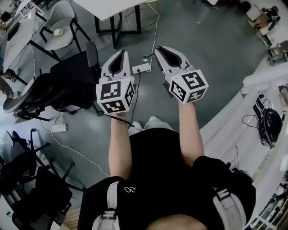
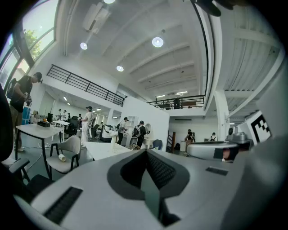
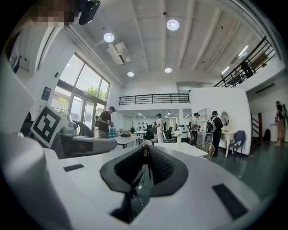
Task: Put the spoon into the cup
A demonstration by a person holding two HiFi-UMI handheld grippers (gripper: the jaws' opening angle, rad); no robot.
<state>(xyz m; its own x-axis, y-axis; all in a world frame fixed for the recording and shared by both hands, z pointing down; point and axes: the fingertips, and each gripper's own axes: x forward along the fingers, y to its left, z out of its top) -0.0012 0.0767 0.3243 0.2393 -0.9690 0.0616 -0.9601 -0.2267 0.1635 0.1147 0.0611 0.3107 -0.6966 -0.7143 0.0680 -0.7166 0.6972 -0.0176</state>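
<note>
Spoon: not in any view. Nothing I can call a spoon shows in either gripper or on the floor below.
Cup: not in view either. A small pale thing lies on a grey chair seat (image 2: 62, 157) off to the left, too small to name.
Left gripper (image 2: 146, 152): jaws together at the tips, nothing btw the pads, held level out in front.
Right gripper (image 3: 145, 147): jaws also meet tip to tip, level, beside the left one w/ a gap btw them. A small dark-reddish speck sits at the tips and I can't tell what it is (could be sth in the hall behind). No spoon handle shows.
Surroundings: the person stands over a grey floor (image 1: 202, 58). There's a black office chair (image 1: 67, 81) at left, a power strip (image 1: 140, 68) w/ cable just past the gripper tips, and a white table (image 1: 112, 6) ahead. People stand far off in the hall.
Done so far: can't say from these views. No spoon in a cup is shown, nor a spoon waiting to be picked up.
Left to do: w/ both grippers empty & no work surface near, it's either all of it (find spoon, grasp, carry to cup, drop in) or none. Prob. the task isn't under way at this moment.
Aim: both grippers point out at the room, not at any task item.
</note>
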